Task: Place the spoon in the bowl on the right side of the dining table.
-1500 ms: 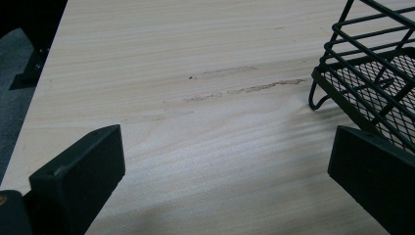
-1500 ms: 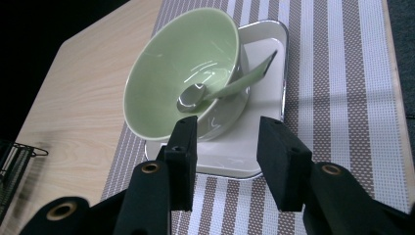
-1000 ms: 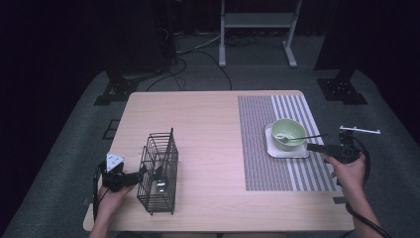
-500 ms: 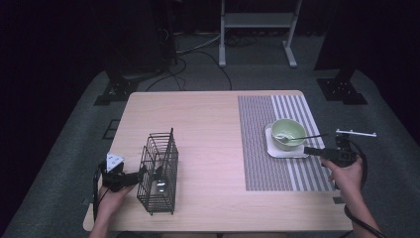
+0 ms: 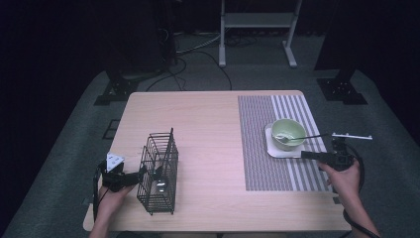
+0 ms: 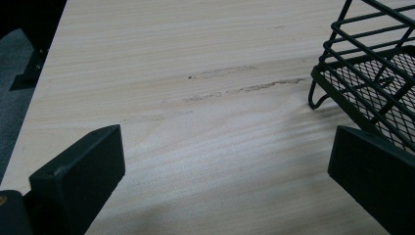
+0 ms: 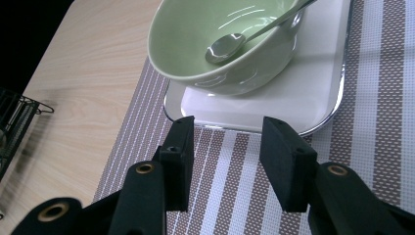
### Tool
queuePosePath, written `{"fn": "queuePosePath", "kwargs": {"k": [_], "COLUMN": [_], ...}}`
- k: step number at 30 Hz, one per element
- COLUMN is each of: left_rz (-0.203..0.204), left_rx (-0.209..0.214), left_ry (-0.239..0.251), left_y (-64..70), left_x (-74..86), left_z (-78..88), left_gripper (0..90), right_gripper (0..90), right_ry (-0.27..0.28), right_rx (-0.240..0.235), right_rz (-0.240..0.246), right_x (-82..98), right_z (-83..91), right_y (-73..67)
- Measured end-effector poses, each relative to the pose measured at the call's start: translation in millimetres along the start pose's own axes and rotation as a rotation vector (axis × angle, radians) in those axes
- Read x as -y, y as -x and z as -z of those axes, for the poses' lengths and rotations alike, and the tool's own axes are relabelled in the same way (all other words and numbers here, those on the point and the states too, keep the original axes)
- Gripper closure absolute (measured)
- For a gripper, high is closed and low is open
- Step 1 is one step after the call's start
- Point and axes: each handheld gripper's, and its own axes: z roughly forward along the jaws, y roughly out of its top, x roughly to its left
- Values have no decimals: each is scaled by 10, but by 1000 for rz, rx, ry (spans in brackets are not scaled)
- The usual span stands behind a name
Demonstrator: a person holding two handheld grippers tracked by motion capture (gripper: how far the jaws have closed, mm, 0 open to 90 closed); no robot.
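Right gripper (image 7: 226, 161) nearer tray (image 7: 313, 98), spoon (image 7: 230, 46) inside bowl (image 7: 195, 44)

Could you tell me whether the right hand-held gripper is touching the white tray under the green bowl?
Apart. In the right gripper view, the right hand-held gripper stands open, with striped placemat showing between its pads and the white tray rim.

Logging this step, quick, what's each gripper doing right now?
Left gripper: open, empty, beside the wire basket.
Right gripper: open, empty, before the tray.
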Motion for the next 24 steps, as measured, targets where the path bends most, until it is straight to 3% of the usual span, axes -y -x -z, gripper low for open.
{"fn": "queuePosePath", "kwargs": {"k": [24], "left_rz": [-1], "left_rx": [1], "left_ry": [-3], "left_y": [0], "left_x": [-1], "left_z": [1], "left_gripper": [0], "right_gripper": [527], "right_ry": [-52], "right_rx": [-21], "right_rz": [94], "right_x": [136], "right_z": [-139], "right_y": [-293]}}
